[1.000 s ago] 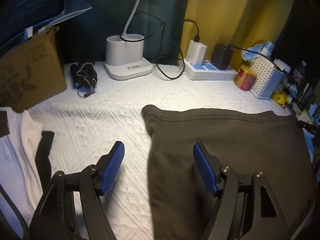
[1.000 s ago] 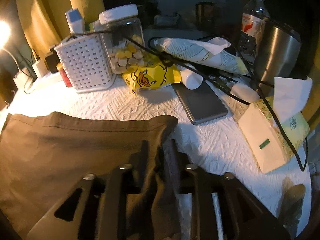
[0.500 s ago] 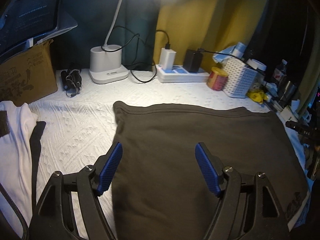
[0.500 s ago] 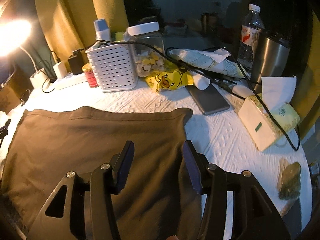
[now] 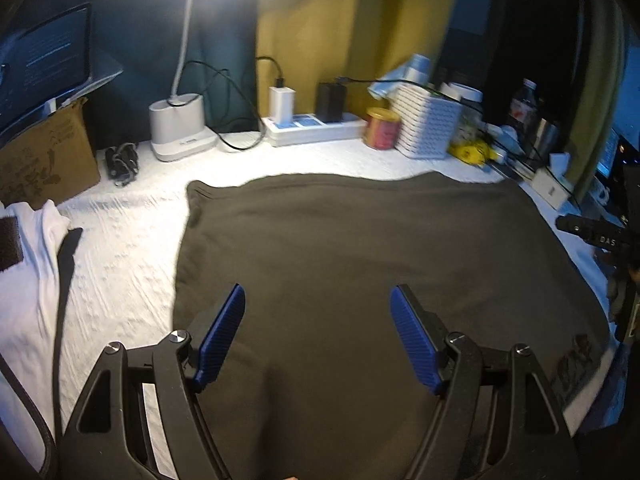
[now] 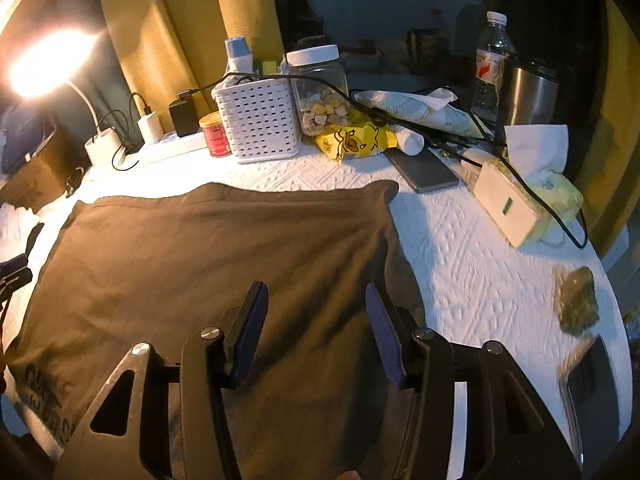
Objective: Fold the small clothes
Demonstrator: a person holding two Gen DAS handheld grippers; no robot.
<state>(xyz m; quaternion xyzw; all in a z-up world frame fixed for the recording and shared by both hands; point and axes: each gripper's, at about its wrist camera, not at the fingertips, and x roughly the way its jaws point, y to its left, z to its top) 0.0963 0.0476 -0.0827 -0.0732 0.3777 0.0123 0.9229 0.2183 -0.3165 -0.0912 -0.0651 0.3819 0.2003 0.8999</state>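
Covering most of the white textured table cover (image 5: 132, 216), the dark brown garment (image 5: 360, 248) lies spread flat across the centre and lower half of both views, its hemmed far edge running across mid-frame and a printed patch showing at the lower right of the left view and the lower left of the right view; it looks like soft, light knit cloth that will sag, crease and slide on itself, not slippery and in no way fragile, so it is best pinched at an edge or corner where the layers are thin enough to fit between the pads. A white garment (image 5: 28, 280) rests at the left edge of the left view, well apart. The left gripper (image 5: 318, 334) hovers over the near left part of the cloth, jaws spread wide and grasping nothing. The right gripper (image 6: 316, 332) hangs over the cloth near its right edge, jaws likewise released and empty
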